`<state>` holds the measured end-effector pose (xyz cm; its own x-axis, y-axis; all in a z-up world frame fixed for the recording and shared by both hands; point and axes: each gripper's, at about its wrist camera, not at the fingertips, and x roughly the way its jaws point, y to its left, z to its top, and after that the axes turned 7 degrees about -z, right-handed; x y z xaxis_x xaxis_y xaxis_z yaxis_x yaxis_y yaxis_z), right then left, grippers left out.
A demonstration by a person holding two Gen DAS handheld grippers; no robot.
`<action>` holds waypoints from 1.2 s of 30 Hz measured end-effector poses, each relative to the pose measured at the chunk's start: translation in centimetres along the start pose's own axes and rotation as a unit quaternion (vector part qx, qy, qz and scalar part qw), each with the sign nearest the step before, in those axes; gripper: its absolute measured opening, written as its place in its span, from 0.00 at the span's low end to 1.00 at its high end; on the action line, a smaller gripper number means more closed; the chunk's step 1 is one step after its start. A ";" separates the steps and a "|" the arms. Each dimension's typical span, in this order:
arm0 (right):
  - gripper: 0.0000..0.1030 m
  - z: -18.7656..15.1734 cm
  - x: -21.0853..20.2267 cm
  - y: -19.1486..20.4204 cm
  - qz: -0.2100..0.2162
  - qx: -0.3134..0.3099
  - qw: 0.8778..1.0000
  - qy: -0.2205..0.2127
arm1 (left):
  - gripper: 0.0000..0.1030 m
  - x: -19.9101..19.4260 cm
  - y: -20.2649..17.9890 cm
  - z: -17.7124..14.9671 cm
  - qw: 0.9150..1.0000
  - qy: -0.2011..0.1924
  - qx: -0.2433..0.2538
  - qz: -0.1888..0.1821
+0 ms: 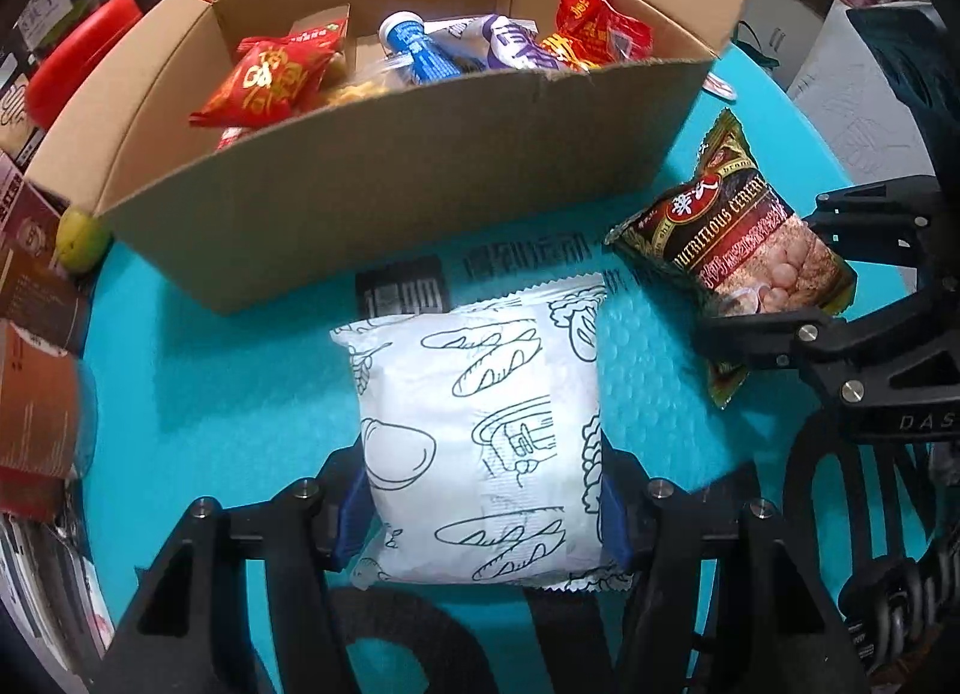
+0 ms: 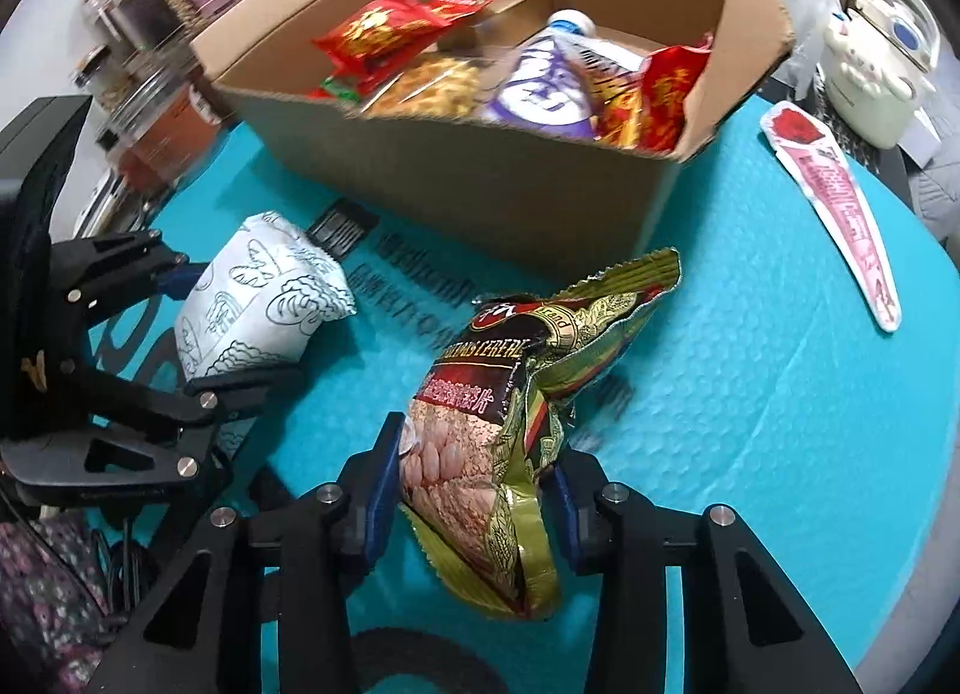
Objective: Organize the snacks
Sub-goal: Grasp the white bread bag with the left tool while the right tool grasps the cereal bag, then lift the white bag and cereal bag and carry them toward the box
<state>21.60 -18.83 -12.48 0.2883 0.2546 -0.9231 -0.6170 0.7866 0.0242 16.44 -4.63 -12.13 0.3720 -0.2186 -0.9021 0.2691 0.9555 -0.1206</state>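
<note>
Box (image 1: 384, 178) already holds most snacks, left gripper (image 1: 480, 505) squeezes the white bread bag (image 1: 480, 442), right gripper (image 2: 477, 505) pinches the cereal bag (image 2: 480, 424), pink packet (image 2: 840, 202) waits near the table's edge.

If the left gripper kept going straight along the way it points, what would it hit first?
The left gripper, shut on the white bread packet, points steeply down, so packet and turquoise mat likely meet first; the cardboard box stands beyond.

One box (image 1: 384, 178), two loose packets (image 1: 480, 430).
</note>
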 end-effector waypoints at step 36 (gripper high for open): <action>0.52 -6.5 -0.6 8.9 0.009 0.013 0.999 0.049 | 0.62 -1.4 -2.9 -7.2 0.998 0.038 0.052 -0.014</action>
<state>11.18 -15.69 -14.24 0.2041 0.2142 -0.9552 -0.6013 0.7975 0.0503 8.73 -5.72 -13.49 0.2960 -0.2257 -0.9282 0.3707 0.9227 -0.1062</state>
